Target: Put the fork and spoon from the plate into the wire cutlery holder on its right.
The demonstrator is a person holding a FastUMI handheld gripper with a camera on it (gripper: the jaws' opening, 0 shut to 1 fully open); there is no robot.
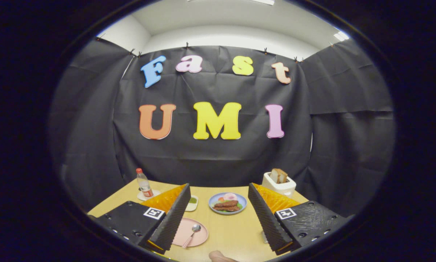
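A pink plate lies on the wooden table below the fingers, its left part hidden behind the left finger. A metal spoon rests on it, bowl away from me and handle toward me. My gripper hovers above the table, open, with a wide gap and nothing between the fingers. A sliver of something grey pokes out at the right finger's inner edge; I cannot tell what it is.
Beyond the fingers sit a blue plate of food and a small white dish with green sauce. A white toaster holding bread stands back right, a bottle back left. Part of a hand shows at the near edge.
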